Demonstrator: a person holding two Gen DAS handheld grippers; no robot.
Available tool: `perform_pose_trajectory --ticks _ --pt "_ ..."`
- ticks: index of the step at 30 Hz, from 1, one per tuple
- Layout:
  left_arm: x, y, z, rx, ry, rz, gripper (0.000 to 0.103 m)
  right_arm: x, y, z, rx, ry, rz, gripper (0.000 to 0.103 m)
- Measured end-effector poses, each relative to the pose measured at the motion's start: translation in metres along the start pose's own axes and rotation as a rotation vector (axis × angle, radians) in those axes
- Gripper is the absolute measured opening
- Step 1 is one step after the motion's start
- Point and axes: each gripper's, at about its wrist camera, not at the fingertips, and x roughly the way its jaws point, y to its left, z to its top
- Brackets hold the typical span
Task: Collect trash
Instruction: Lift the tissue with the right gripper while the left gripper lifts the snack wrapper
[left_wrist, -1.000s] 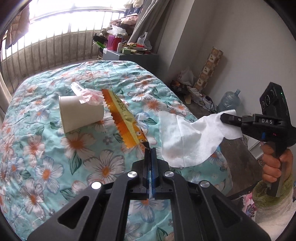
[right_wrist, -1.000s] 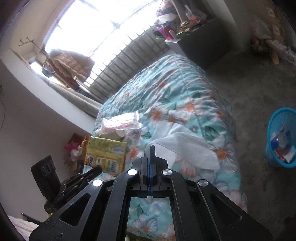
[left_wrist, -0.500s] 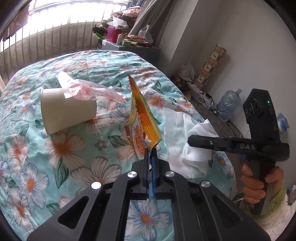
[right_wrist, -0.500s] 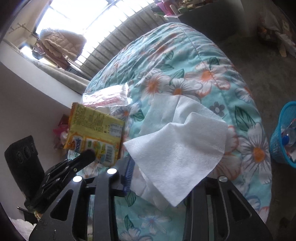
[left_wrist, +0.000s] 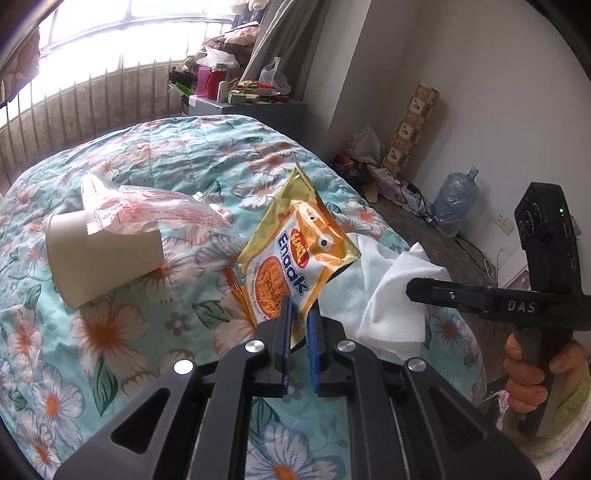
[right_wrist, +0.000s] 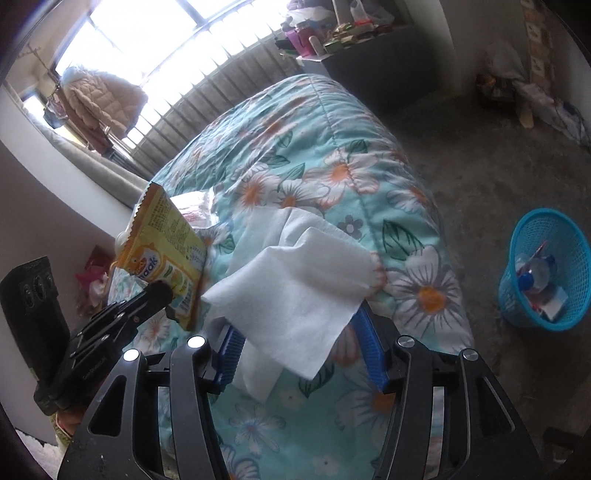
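White tissue (right_wrist: 295, 280) hides the quilt (right_wrist: 325, 155) beneath.

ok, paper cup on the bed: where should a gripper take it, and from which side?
The paper cup lies on its side on the bedspread, mouth toward the window, closed base toward the camera, with a clear wrapper draped over its far side. Best guess: come from above and pinch across the bare wall near the stiffer base, clear of the wrapper.

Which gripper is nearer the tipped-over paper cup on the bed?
Left. The left gripper, with the yellow noodle packet between its fingers, is beside the beige paper cup. The right gripper is farther off, over the white tissue.
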Motion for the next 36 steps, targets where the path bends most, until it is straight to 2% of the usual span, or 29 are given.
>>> perform_pose_trajectory --ticks 6,13,17,24,36 --pt "0.002 0.004 0.005 -0.002 -0.023 0.015 0.009 0.026 0.018 0.003 -0.081 0.008 -0.069 0.052" --pt "0.005 0.005 0.005 0.008 -0.060 0.039 0.009 0.029 0.039 -0.010 -0.229 0.009 -0.269 0.026" --pt "0.004 0.005 0.005 -0.006 -0.076 0.045 0.010 0.021 0.037 -0.013 -0.210 0.008 -0.266 0.004" --pt "-0.006 -0.006 0.003 0.031 -0.092 0.062 0.001 -0.004 0.030 -0.017 -0.143 -0.027 -0.223 0.000" --pt "-0.001 -0.042 0.005 0.135 -0.085 0.103 0.000 -0.045 -0.005 -0.016 -0.030 -0.088 -0.195 0.000"
